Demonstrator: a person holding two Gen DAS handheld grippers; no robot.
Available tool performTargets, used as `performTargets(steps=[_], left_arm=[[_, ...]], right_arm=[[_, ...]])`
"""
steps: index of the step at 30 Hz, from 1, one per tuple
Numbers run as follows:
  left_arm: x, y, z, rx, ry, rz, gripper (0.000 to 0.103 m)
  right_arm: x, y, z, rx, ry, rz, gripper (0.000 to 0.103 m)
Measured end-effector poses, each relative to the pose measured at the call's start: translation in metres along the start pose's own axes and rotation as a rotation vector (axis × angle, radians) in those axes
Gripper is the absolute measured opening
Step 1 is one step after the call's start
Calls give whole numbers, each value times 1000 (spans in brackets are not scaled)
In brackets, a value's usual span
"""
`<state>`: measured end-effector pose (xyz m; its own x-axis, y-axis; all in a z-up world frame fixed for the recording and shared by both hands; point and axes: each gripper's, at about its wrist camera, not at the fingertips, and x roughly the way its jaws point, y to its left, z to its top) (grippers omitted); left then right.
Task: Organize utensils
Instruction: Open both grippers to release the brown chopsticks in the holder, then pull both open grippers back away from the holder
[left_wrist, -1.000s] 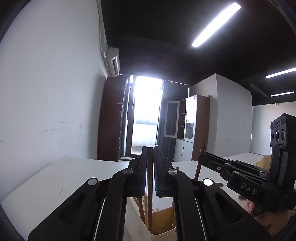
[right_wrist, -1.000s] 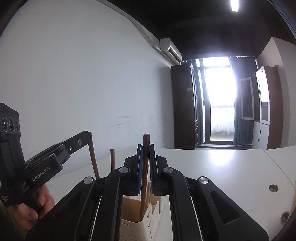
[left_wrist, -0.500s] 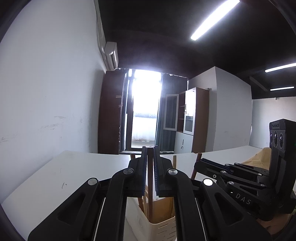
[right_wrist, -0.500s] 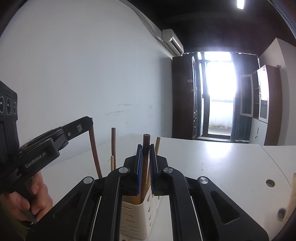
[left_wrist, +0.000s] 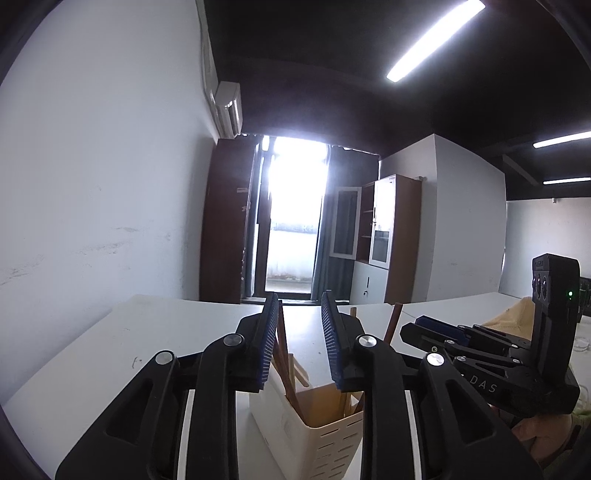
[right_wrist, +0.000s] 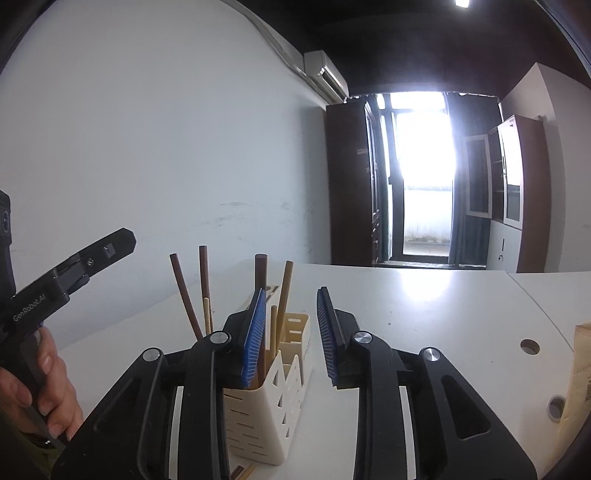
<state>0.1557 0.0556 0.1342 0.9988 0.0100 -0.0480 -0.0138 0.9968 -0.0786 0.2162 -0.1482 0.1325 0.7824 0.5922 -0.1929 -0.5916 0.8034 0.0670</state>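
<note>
A cream slotted utensil holder (left_wrist: 317, 432) stands on the white table (left_wrist: 110, 350) with several wooden chopsticks upright in it. My left gripper (left_wrist: 299, 325) hovers over it and its jaws are opening; a brown chopstick (left_wrist: 282, 343) leans by the left pad, not pinched. In the right wrist view my right gripper (right_wrist: 290, 325) is above the same holder (right_wrist: 273, 406), jaws opening too. A dark brown chopstick (right_wrist: 260, 273) and a lighter one (right_wrist: 284, 288) stand beside its left pad, free. Each gripper shows at the edge of the other's view.
A person's hand (right_wrist: 48, 387) holds the left gripper's handle at the lower left. A tan paper bag (right_wrist: 581, 369) sits at the table's right edge beside round cable holes (right_wrist: 530, 347). A white wall runs along the left.
Both grippers were shut on a brown chopstick each; both have now spread their jaws and let go. The chopsticks stand lower in the holder.
</note>
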Motion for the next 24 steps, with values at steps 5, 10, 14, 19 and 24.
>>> performTargets(steps=[5,10,14,19,24], left_arm=[[-5,1,-1,1,14,9,30],[-2,0,-5,13,105,11,42],[-8,4,-10,-13,157,20,45],[-17,7,-24,-27,189,36,58],[-19,6,-31,-6,224,41,71]], right_arm=[[-1,5,-2,-9,7,-4,36],[-5,8,-7,-21,18,-18,44],[-10,8,-19,-15,51,-27,55],[-8,12,-30,-28,106,-69,65],[-9,18,-39,-42,138,-109,77]])
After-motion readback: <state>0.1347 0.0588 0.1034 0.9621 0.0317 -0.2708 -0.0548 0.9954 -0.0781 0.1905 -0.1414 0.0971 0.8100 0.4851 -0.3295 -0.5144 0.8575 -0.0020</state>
